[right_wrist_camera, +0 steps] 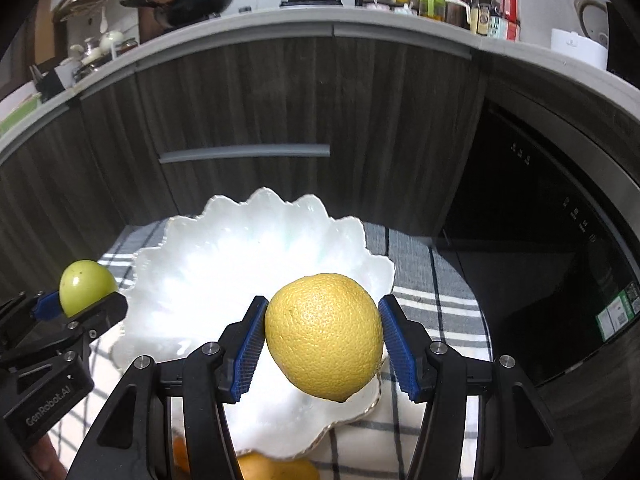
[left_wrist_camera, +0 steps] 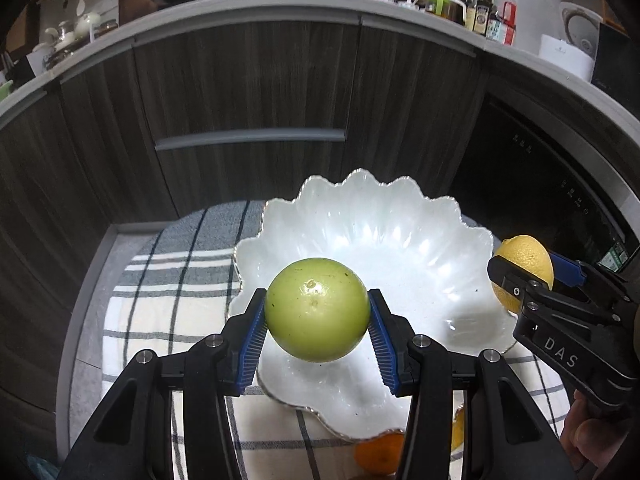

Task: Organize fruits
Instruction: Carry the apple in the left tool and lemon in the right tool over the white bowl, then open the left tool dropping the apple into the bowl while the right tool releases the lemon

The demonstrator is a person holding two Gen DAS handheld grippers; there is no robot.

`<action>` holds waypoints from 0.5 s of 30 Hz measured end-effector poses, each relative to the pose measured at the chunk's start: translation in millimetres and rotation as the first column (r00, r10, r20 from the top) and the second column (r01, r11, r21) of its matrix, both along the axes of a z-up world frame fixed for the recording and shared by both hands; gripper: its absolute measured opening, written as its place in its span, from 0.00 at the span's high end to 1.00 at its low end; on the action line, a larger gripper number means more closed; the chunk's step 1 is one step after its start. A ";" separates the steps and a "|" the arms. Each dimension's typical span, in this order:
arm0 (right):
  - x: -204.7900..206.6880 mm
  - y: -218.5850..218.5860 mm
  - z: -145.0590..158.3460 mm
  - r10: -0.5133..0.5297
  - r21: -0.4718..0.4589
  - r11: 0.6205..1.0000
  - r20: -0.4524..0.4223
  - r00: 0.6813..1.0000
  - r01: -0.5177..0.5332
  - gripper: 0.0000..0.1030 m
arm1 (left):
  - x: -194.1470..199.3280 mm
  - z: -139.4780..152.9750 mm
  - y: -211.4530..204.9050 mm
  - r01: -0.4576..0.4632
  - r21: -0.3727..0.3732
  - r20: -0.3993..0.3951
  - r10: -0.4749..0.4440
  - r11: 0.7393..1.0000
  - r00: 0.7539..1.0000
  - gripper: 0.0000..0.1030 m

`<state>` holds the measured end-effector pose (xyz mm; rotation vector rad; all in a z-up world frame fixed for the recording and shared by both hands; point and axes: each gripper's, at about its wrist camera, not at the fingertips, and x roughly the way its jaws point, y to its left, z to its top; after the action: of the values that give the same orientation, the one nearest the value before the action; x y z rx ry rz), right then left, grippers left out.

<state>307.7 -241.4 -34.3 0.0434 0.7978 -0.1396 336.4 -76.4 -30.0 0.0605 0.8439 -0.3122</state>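
Observation:
My left gripper (left_wrist_camera: 317, 320) is shut on a green apple (left_wrist_camera: 317, 309) and holds it above the near left part of a white scalloped bowl (left_wrist_camera: 400, 236). My right gripper (right_wrist_camera: 322, 338) is shut on a yellow lemon (right_wrist_camera: 325, 334) above the bowl's (right_wrist_camera: 224, 256) near right rim. Each gripper shows in the other's view: the right one (left_wrist_camera: 524, 276) with the lemon (left_wrist_camera: 528, 264) at the right, the left one (right_wrist_camera: 80, 300) with the apple (right_wrist_camera: 86, 286) at the left. The bowl holds nothing.
The bowl stands on a grey-and-white plaid cloth (left_wrist_camera: 168, 280) over a small round table. Orange fruit (left_wrist_camera: 380, 456) lies on the cloth near the bowl's front edge, also in the right wrist view (right_wrist_camera: 276, 466). Dark wood cabinets (left_wrist_camera: 248, 92) stand behind, a black oven (right_wrist_camera: 560, 260) to the right.

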 end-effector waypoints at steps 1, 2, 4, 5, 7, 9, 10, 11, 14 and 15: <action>3.2 -0.5 -3.4 -0.002 0.000 1.000 -0.009 1.000 0.002 0.45 | 3.3 -3.8 -0.9 0.005 0.005 -0.014 -0.005 1.000 1.000 0.54; 5.5 -0.9 -6.8 -0.005 0.002 1.000 -0.017 1.000 0.005 0.45 | 5.2 -6.3 -1.1 0.006 0.007 -0.019 -0.006 1.000 1.000 0.53; 8.3 -0.9 -10.5 -0.007 0.003 1.000 -0.026 1.000 0.008 0.45 | 7.6 -11.1 -1.6 0.003 0.015 -0.030 -0.003 1.000 1.000 0.53; 9.3 -0.7 -11.4 -0.007 0.002 1.000 -0.028 1.000 0.007 0.45 | 8.6 -13.6 -1.5 0.003 0.016 -0.039 -0.003 1.000 0.999 0.53; 11.2 -0.1 -13.4 -0.006 0.000 1.000 -0.033 0.999 0.006 0.45 | 11.4 -17.4 -2.4 0.005 0.018 -0.054 -0.004 1.000 0.999 0.53; 13.7 0.4 -15.5 -0.001 0.005 1.000 -0.045 0.999 0.002 0.44 | 11.8 -19.8 -2.6 0.013 0.021 -0.070 -0.012 1.000 0.997 0.53; 14.6 0.3 -16.3 -0.002 0.009 1.000 -0.050 0.999 0.002 0.44 | 11.6 -20.8 -3.4 0.020 0.026 -0.078 -0.018 0.999 0.997 0.53; 15.8 -0.4 -17.3 -0.003 0.014 1.000 -0.056 0.998 0.004 0.44 | 11.9 -21.5 -5.0 0.024 0.032 -0.086 -0.021 0.999 0.996 0.53; 14.8 -2.1 -16.2 -0.014 0.014 1.000 -0.052 0.999 0.015 0.43 | 7.8 -18.4 -3.3 0.010 0.049 -0.066 -0.007 0.999 0.998 0.35; 13.1 -1.5 -13.0 -0.020 -0.003 1.000 -0.038 0.999 0.019 0.42 | 6.9 -16.5 -2.5 0.003 0.050 -0.054 -0.001 0.999 0.999 0.28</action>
<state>320.8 -242.9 -47.3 0.0462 0.8358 -0.1603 343.3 -78.9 -46.5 0.0999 0.9054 -0.2956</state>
